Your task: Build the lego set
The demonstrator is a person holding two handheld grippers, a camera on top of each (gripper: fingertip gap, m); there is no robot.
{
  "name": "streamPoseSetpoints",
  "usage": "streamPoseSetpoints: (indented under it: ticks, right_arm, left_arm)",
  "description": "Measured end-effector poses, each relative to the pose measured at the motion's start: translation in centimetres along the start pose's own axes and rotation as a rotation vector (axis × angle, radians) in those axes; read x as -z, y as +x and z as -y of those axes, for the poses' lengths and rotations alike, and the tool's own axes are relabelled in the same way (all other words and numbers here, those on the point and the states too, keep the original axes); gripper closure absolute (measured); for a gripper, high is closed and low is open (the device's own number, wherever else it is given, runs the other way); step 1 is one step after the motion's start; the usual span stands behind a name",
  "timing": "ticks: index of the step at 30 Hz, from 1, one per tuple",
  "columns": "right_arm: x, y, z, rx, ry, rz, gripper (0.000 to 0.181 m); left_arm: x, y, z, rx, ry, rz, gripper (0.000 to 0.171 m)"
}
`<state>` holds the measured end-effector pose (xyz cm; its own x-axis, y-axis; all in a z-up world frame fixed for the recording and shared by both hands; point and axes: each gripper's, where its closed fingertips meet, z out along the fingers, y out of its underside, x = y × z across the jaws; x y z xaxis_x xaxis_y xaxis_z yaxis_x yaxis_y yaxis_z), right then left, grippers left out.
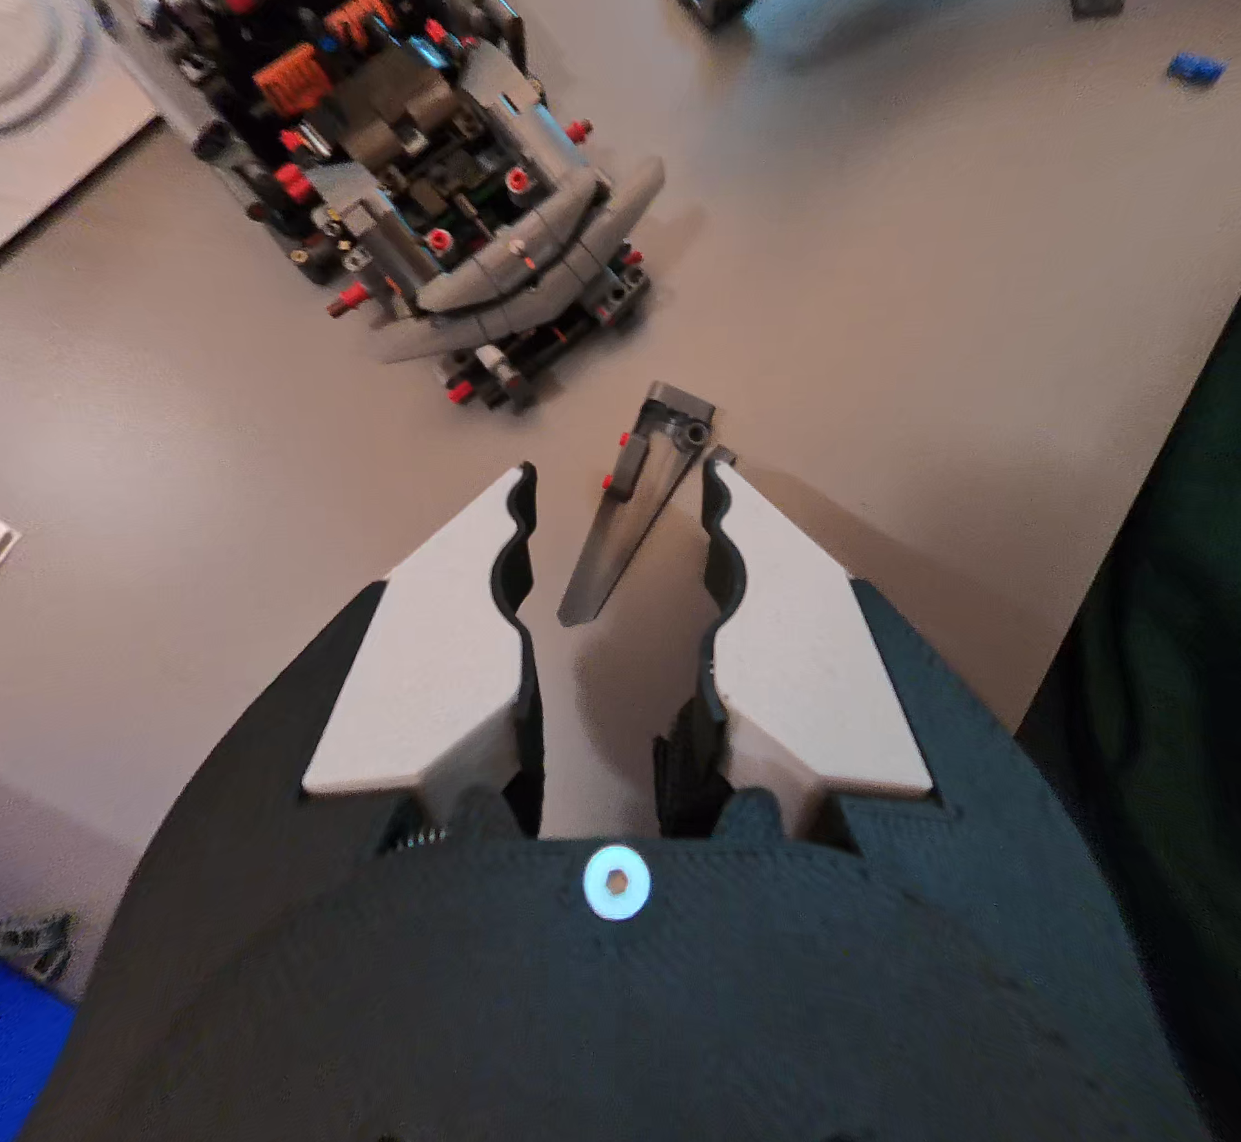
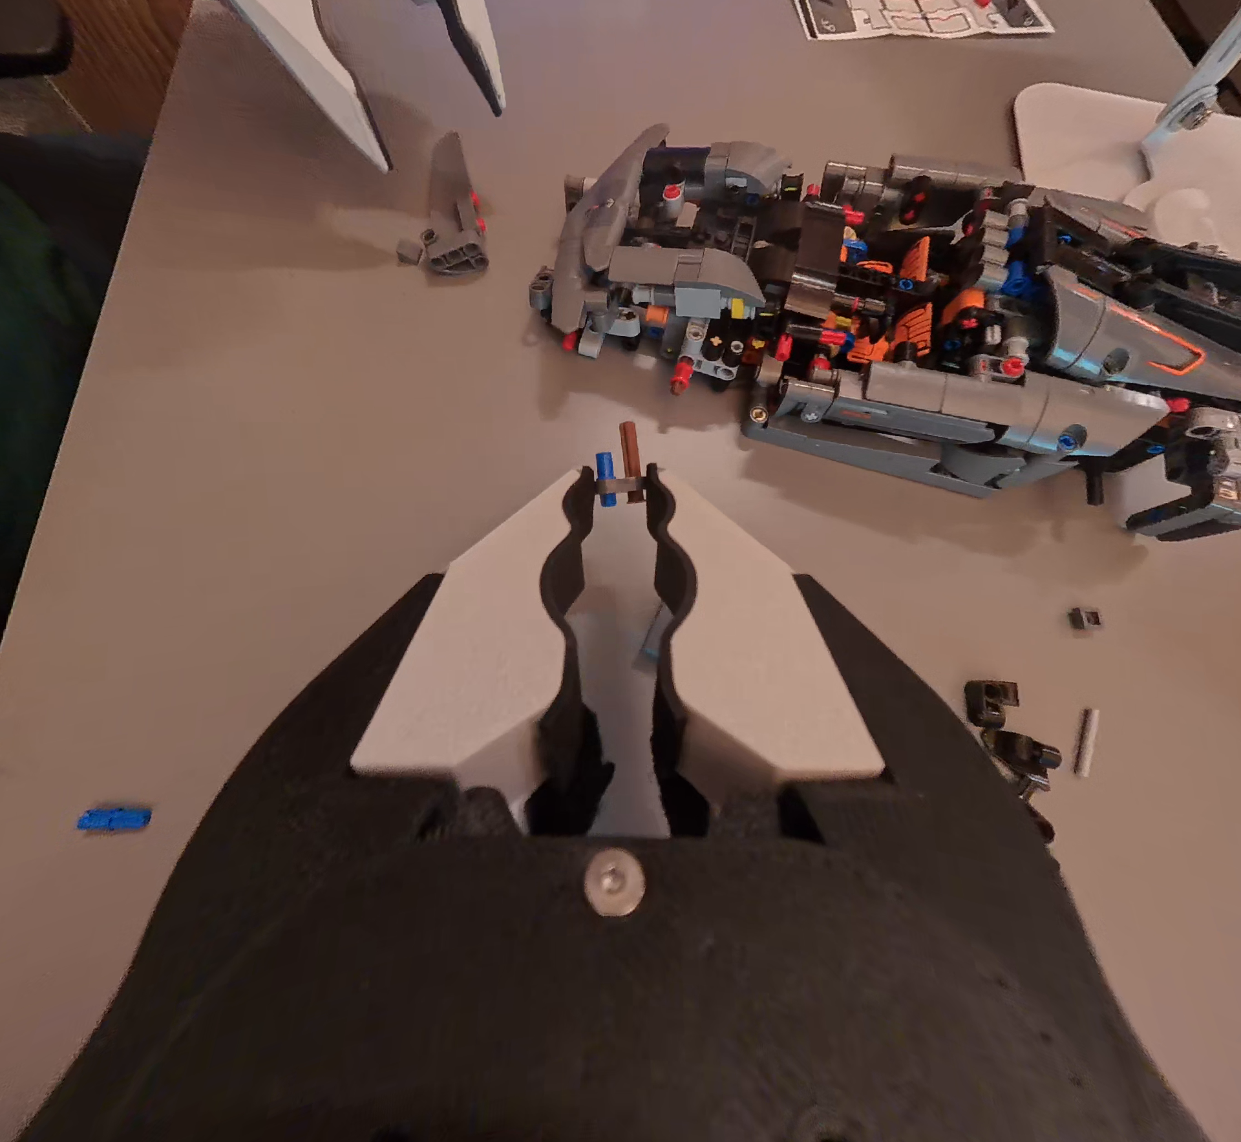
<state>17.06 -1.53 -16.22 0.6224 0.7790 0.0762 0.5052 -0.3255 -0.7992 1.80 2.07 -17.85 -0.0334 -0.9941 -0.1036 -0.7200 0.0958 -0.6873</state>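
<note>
While our left gripper (image 1: 618, 472) is hovering agape over the grey panel (image 1: 631, 505), our right gripper (image 2: 621, 480) is pinching a small connector (image 2: 621, 492), half-built car (image 2: 873, 317) sitting beside.

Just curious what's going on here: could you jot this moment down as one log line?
left hand-held gripper: open over grey panel piece | right hand-held gripper: shut on small connector with blue and brown pins | lego car: on table, partly built

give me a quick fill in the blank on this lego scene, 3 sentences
1. The right claw grips a small connector holding a brown axle and a ____ pin.
2. The left claw hangs open over a loose ____ panel piece on the table.
3. The seats inside the half-built car are ____.

Missing words: blue; grey; orange
</note>
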Motion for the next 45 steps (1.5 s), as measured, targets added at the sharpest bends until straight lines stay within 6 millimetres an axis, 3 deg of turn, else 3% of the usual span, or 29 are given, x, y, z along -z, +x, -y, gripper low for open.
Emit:
streamPoseSetpoints:
  ticks: [7, 10, 17, 21, 28, 33, 38, 45]
  right_arm:
    - [0.0, -0.1, -0.3, 0.003, -0.012, 0.007, 0.168]
    - [-0.1, -0.6, -0.5, 0.01, -0.021, 0.033, 0.168]
    - [-1.4, -3.5, -1.3, 0.032, -0.094, 0.173, 0.168]
    - [-2.3, -4.1, -2.6, 0.028, -0.17, 0.196, 0.167]
    - [-1.7, -3.0, -1.7, -0.022, -0.123, 0.144, 0.152]
    - [0.4, -0.8, 2.2, -0.126, 0.113, 0.07, 0.154]
    - [3.1, -0.5, 6.5, -0.303, 0.423, 0.18, 0.149]
    - [4.4, -0.4, 8.3, -0.47, 0.598, 0.328, 0.147]
  left_arm:
    - [-2.3, 1.0, -1.4, -0.048, -0.103, -0.049, 0.133]
    - [-2.3, 1.1, -1.6, -0.034, -0.099, -0.073, 0.146]
    - [-2.2, 0.9, -1.6, -0.036, -0.085, -0.055, 0.148]
    - [-2.0, 0.3, -1.1, -0.042, -0.044, 0.004, 0.149]
    - [-0.7, -0.7, 2.9, -0.092, 0.106, 0.126, 0.149]
    - [0.1, -1.0, 7.8, -0.182, 0.253, 0.223, 0.149]
    - [0.0, -0.8, 11.9, -0.328, 0.324, 0.339, 0.149]
    - [-1.5, -0.1, 14.6, -0.49, 0.309, 0.427, 0.149]
